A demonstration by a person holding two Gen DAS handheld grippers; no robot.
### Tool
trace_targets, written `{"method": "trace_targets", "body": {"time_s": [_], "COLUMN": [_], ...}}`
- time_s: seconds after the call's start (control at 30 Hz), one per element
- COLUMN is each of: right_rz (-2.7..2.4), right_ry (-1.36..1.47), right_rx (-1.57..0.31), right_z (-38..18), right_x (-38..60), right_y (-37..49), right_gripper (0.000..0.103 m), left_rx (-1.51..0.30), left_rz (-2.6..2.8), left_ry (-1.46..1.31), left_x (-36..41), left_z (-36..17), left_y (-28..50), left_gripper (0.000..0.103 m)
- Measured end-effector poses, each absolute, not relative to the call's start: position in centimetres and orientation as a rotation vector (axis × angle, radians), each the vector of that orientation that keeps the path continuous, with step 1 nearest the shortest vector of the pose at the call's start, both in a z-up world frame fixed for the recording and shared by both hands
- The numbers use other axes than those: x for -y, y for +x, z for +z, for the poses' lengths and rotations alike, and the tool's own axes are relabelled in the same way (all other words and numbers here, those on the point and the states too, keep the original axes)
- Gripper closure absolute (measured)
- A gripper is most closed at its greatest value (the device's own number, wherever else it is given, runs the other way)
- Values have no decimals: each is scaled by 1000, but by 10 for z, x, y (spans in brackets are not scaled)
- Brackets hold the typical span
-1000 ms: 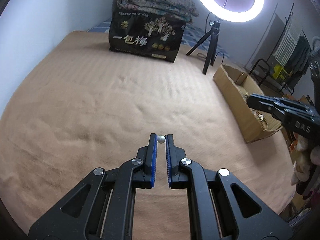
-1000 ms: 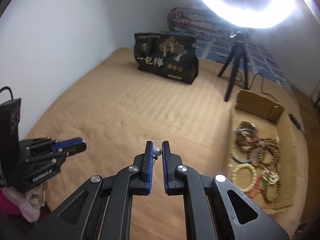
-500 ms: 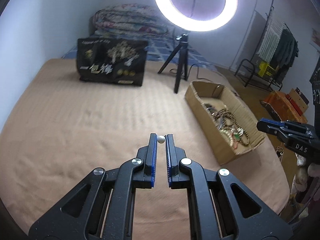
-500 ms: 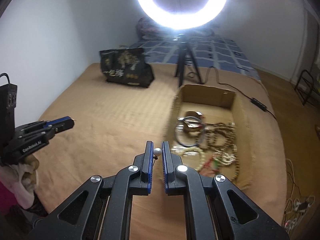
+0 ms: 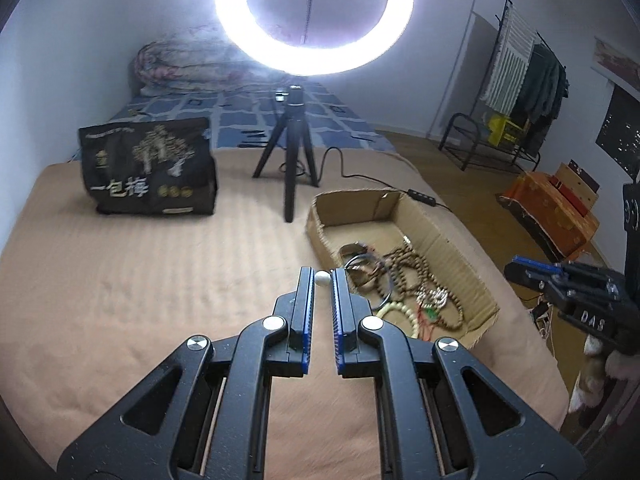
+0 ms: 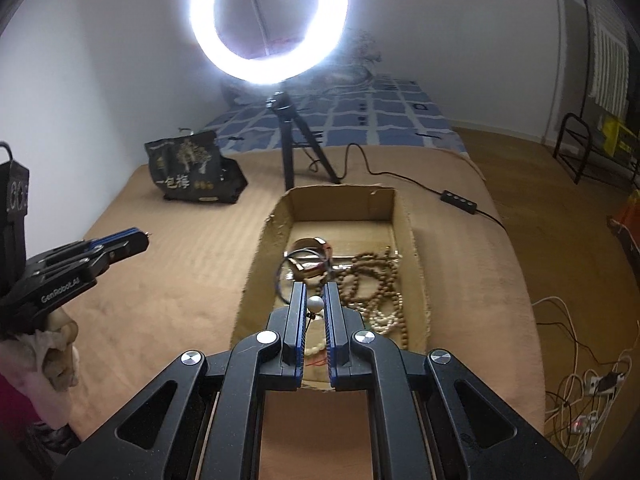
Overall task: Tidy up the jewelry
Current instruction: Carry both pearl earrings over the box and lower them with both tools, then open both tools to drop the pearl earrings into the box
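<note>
My left gripper [image 5: 322, 276] is shut on a small white pearl bead [image 5: 322, 278], held above the tan bed cover just left of the cardboard box [image 5: 448, 248]. My right gripper [image 6: 315, 300] is shut on a second white pearl bead [image 6: 315, 303] with a dark stud under it, held over the near end of the box [image 6: 404, 216]. The box holds wooden bead necklaces [image 6: 376, 276], a cream bead bracelet [image 5: 394, 312], dark bangles [image 5: 366, 264] and a brown watch-like piece [image 6: 310, 248].
A ring light on a black tripod [image 5: 292, 160] stands behind the box, its cable and inline switch [image 6: 458, 200] trailing right. A black printed bag [image 5: 148, 164] sits far left. The bed's right edge drops to a wooden floor with cables [image 6: 580, 400].
Both grippers have swung right and towards the box, each with its pearl bead still held. The right gripper now hangs over the box's near end; the left one is beside it.
</note>
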State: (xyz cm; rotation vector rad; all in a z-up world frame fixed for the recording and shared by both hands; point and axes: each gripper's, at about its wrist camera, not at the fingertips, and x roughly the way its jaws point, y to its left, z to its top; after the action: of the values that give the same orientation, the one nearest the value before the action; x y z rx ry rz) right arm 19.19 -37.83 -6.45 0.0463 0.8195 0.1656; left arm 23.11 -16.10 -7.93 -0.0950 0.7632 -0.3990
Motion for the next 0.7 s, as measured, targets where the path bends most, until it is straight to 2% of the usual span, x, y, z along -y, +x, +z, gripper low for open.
{"method": "trace_targets", "body": {"time_s": [0.7], "right_rz": [118], "right_ry": [97], "right_rx": [-846], "right_z": [-84], "right_x": [404], "right_y": [214], "right_gripper": [96], "left_rx": [-782], "left_rz": [-477], "left_ry": [-62], "left_x": [239], "left_z": [-86], "left_y": [286], "left_gripper": [96]}}
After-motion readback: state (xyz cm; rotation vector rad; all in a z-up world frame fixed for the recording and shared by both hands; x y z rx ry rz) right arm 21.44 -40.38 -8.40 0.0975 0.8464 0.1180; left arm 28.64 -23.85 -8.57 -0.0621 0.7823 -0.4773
